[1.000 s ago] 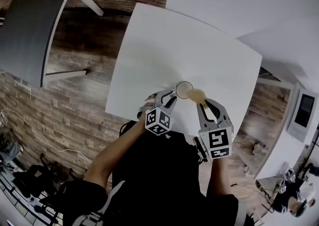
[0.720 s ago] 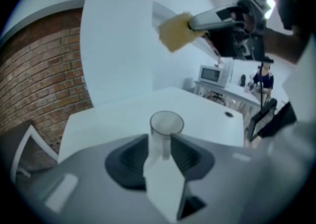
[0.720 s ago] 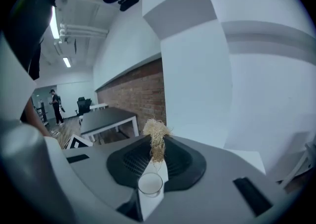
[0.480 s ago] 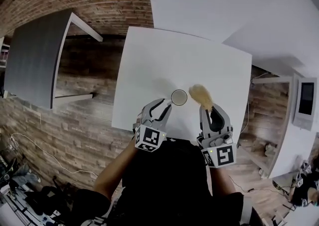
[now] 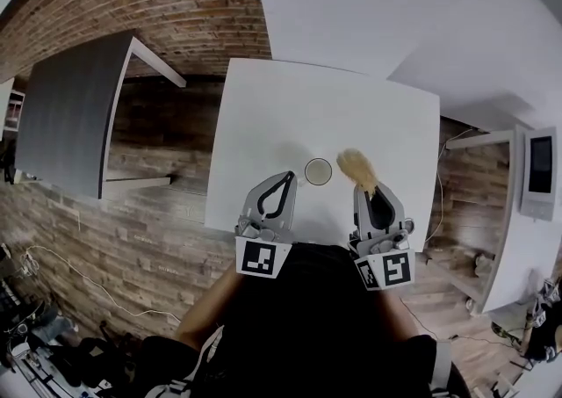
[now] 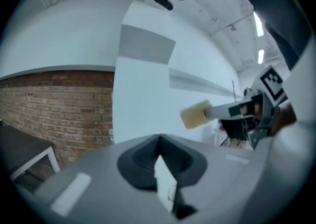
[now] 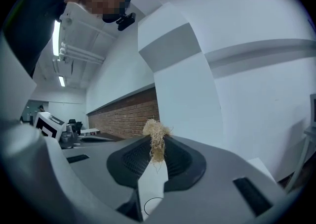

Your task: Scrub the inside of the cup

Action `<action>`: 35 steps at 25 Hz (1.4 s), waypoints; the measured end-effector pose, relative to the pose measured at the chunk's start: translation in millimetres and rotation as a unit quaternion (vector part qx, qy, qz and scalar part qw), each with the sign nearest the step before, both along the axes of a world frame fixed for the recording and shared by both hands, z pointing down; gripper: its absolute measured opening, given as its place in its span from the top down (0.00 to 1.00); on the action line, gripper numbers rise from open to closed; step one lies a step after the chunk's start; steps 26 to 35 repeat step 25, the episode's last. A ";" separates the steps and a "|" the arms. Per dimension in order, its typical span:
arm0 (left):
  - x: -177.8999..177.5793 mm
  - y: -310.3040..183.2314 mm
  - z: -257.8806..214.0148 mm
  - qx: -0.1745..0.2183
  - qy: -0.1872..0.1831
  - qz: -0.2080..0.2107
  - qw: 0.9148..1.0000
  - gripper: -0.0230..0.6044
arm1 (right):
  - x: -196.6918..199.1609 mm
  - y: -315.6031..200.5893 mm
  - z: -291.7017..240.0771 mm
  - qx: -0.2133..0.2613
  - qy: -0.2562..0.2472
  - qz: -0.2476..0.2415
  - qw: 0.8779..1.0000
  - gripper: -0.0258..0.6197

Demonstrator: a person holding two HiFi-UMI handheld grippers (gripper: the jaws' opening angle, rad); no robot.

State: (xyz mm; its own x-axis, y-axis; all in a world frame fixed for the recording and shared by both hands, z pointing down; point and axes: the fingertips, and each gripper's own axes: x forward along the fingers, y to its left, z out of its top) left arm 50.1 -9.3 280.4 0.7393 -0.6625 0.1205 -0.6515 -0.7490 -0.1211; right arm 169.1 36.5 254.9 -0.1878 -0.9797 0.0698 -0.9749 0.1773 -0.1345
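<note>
A small clear cup (image 5: 318, 171) stands upright on the white table (image 5: 263, 124), near its front edge. My left gripper (image 5: 287, 177) sits just left of the cup, apart from it, with its jaws shut on nothing. In the left gripper view the left gripper (image 6: 159, 141) shows its tips meeting. My right gripper (image 5: 367, 189) is shut on a tan fibre scrubber (image 5: 354, 165), which hangs above the table just right of the cup. The scrubber (image 7: 156, 139) shows as a tuft between the right gripper's (image 7: 157, 151) jaws, and as a tan block (image 6: 196, 114) in the left gripper view.
A grey table (image 5: 70, 115) stands to the left over brick-patterned flooring (image 5: 167, 212). A screen (image 5: 537, 172) hangs at the far right. The white table's front edge lies right below both grippers, against the person's dark torso.
The left gripper let go of the cup, drew back toward the person and shut. The right gripper carried the scrubber from the cup's rim off to the right.
</note>
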 end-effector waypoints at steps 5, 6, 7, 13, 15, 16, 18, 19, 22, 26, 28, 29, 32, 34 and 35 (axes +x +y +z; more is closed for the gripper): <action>-2.9 -2.8 3.5 -0.005 0.006 -0.006 1.000 0.96 | -2.6 -0.4 7.0 -0.007 0.002 0.003 1.000 0.87; -2.7 -3.1 4.1 -0.006 0.006 -0.005 1.000 0.96 | -3.0 -1.0 6.9 -0.006 0.004 0.004 1.000 0.87; -2.4 -3.0 4.5 -0.006 0.005 -0.004 1.000 0.96 | -3.6 -1.6 6.7 -0.006 0.004 0.003 1.000 0.87; 0.6 -0.9 3.7 -0.002 0.001 0.005 1.000 0.96 | -6.0 -1.8 5.1 -0.005 0.008 0.001 1.000 0.87; 0.8 -0.5 2.7 0.000 0.003 0.005 1.000 0.96 | -6.4 -1.8 5.1 -0.006 0.007 0.001 1.000 0.87; 1.0 -0.5 2.6 0.001 0.004 0.005 1.000 0.96 | -6.5 -2.0 5.3 -0.006 0.006 0.001 1.000 0.87; 2.0 -0.4 3.1 0.000 0.004 0.005 1.000 0.96 | -6.2 -2.0 5.5 -0.006 0.004 0.000 1.000 0.87; 2.6 -0.3 3.2 0.000 0.005 0.005 1.000 0.96 | -6.0 -1.8 5.3 -0.006 0.004 0.000 1.000 0.87; 3.4 0.3 3.4 -0.005 0.007 0.005 1.000 0.96 | -5.1 -0.8 3.4 -0.005 0.004 0.003 1.000 0.87; 3.0 0.4 3.3 -0.006 0.008 0.004 1.000 0.96 | -4.0 -0.5 2.5 -0.007 0.005 0.007 1.000 0.87; 3.0 0.4 3.3 -0.006 0.008 0.004 1.000 0.96 | -4.0 -0.5 2.5 -0.007 0.005 0.007 1.000 0.87; 3.0 0.4 3.3 -0.006 0.008 0.004 1.000 0.96 | -4.0 -0.5 2.5 -0.007 0.005 0.007 1.000 0.87; 3.0 0.4 3.3 -0.006 0.008 0.004 1.000 0.96 | -4.0 -0.5 2.5 -0.007 0.005 0.007 1.000 0.87; 3.0 0.4 3.3 -0.006 0.008 0.004 1.000 0.96 | -4.0 -0.5 2.5 -0.007 0.005 0.007 1.000 0.87; 3.0 0.4 3.3 -0.006 0.008 0.004 1.000 0.96 | -4.0 -0.5 2.5 -0.007 0.005 0.007 1.000 0.87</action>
